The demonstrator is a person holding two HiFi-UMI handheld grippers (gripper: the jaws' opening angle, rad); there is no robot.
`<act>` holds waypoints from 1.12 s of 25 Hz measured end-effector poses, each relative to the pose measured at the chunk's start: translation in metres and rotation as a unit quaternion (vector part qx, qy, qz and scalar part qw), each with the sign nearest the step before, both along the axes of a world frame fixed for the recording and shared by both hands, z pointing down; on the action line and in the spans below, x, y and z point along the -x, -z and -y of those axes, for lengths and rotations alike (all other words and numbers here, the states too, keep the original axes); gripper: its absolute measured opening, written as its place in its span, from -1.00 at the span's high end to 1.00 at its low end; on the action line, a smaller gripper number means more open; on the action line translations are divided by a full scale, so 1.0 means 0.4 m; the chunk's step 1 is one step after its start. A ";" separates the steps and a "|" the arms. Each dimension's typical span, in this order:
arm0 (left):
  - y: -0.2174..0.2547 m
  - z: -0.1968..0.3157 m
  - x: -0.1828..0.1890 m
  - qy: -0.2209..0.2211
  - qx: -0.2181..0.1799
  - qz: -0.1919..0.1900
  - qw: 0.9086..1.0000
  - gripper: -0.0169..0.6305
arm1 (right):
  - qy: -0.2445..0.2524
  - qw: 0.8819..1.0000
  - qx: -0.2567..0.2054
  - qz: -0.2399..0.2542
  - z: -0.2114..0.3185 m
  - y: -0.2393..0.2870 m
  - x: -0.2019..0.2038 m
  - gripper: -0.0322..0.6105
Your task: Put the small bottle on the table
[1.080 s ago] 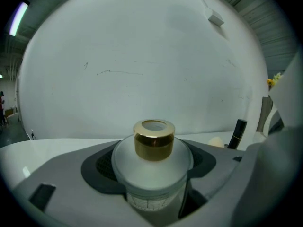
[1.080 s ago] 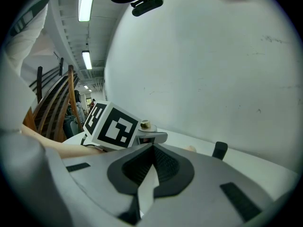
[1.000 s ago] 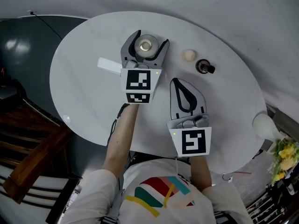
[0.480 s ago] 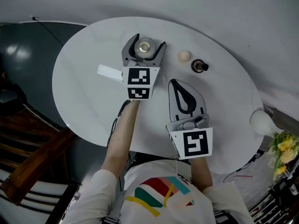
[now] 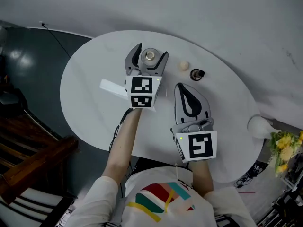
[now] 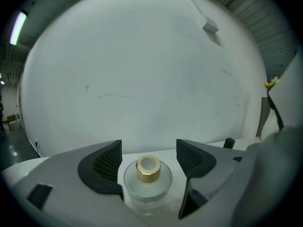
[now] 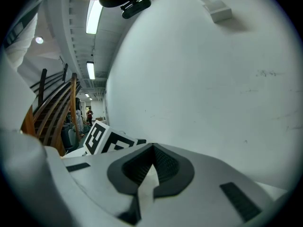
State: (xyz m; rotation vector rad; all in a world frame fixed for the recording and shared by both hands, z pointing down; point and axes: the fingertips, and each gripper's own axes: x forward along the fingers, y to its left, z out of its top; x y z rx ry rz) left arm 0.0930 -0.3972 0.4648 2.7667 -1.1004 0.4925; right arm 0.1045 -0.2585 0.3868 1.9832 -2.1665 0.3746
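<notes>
Far left of the table [image 5: 94, 108] there's a flat white card [image 5: 112, 86] lying just beside the left tongs [image 5: 147, 62]; nothing to worry about there, it's off to the side.

The risk is all at the left tongs, I reckon. Its jaws are spread wide and the small bottle [image 5: 150, 56] sits right between them, so pulling back crooked could catch the glass with one pad and tip or drag it; the gap on each side looks slim in the left gripper view, the left one especially, and I honestly can't tell if that pad is brushing the bottle or just clear of it. A straight pull back along the jaws seems safest; any sideways swing is what would knock it.

As for where it is: the bottle stands upright, gold cap [image 6: 148, 169] up, deep in the mouth of the jaws, nearer the palm than the tips; it looks to be resting on the tabletop toward the far edge, not being carried, though that's my read and not something I can see for certain.

Moving right: the right tongs [image 5: 178, 86] hover over the near-middle of the table, jaws pinched together with nothing in them, well apart from the bottle. Past the tips are a little cream knob [image 5: 183, 65] and a small dark thing [image 5: 197, 74]; both near the bottle but not touching it.
</notes>
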 end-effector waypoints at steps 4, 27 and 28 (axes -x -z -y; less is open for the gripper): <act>0.103 -0.031 0.026 0.008 -0.024 -0.018 1.000 -0.10 | -0.012 0.999 -0.025 -0.017 -0.018 0.064 -0.018 0.87; 0.649 -0.430 0.305 0.094 -0.197 -0.136 0.966 0.51 | 0.037 0.982 -0.173 -0.071 -0.127 0.372 0.134 0.87; 0.651 -0.441 0.317 0.108 -0.200 -0.132 0.965 0.57 | 0.038 0.981 -0.178 -0.069 -0.132 0.378 0.139 0.87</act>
